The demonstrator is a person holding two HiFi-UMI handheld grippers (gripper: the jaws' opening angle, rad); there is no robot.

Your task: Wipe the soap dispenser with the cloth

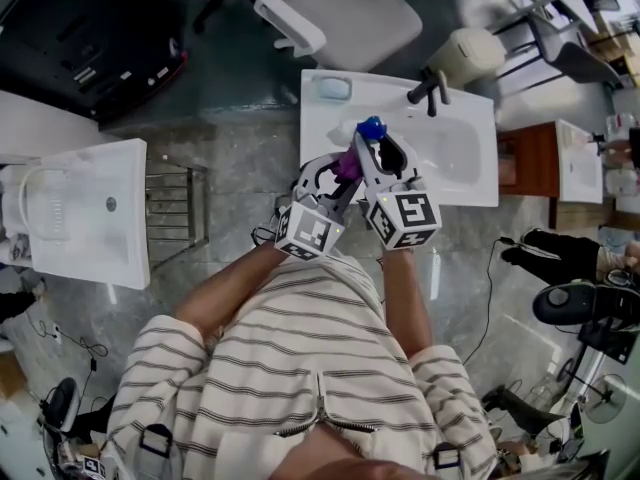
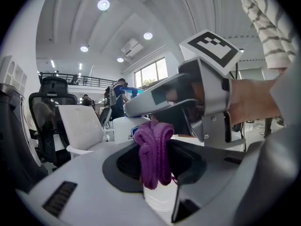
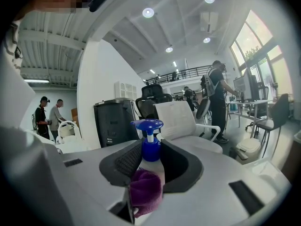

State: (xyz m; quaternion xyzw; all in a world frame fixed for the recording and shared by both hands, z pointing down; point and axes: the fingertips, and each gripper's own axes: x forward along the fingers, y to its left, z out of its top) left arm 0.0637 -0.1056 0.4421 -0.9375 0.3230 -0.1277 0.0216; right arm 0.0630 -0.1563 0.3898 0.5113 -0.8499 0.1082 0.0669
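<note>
Purple cloth (image 2: 153, 152) hangs bunched between the jaws of the left hand-held gripper (image 1: 335, 176), which is clenched on it. The right hand-held gripper (image 3: 150, 161) grasps the dispenser (image 3: 149, 150), a white bottle with a blue pump (image 3: 147, 124), upright between its jaws. In the right gripper view the cloth lies against the bottle's lower part, at 7 o'clock of the pump. In the head view both grippers meet above the near edge of the white counter (image 1: 470, 173), the dispenser at 1 o'clock of the cloth. A black tap (image 1: 430, 90) stands on the counter's far side, at 2 o'clock of the dispenser. A grey chair (image 1: 350, 13) sits beyond, at 12 o'clock.
</note>
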